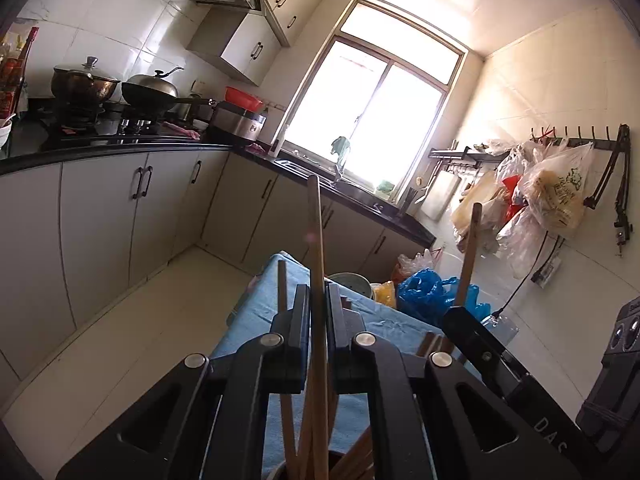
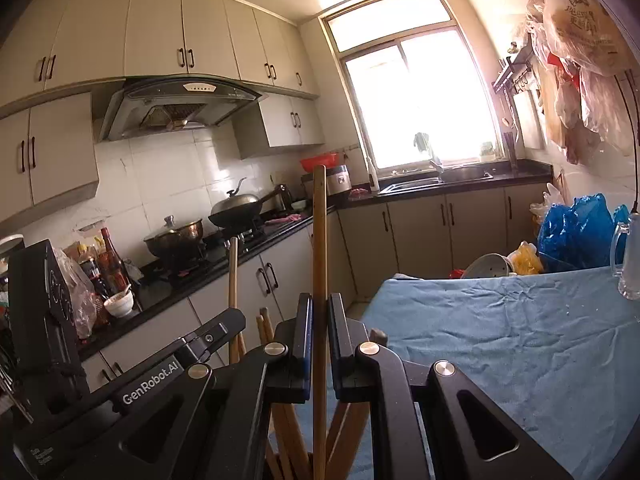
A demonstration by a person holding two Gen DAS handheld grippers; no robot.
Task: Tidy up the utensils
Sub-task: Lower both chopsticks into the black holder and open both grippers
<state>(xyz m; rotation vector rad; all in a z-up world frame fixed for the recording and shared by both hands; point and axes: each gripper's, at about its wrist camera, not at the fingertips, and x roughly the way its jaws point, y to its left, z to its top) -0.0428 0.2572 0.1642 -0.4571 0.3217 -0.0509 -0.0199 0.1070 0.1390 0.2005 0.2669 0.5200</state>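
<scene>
Wooden chopstick [image 1: 316, 240] upright in left tongs [image 1: 318, 300] – clamped, right tongs [image 2: 319, 312] likewise (another chopstick [image 2: 319, 240])

mug [image 2: 628, 256] on table [image 2: 520, 340], right edge | stove [image 2: 240, 236] left | sink [image 2: 436, 180] behind

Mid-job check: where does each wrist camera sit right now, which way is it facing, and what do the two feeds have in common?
Left wrist: sits behind the left gripper, shut on an upright chopstick; faces the window, stove at left; right gripper shows at right.
Right wrist: sits behind the right gripper, shut on its own chopstick; faces the stove and window; left gripper shows at left.
Shared: blue tablecloth, window, wok, blue bag.
</scene>
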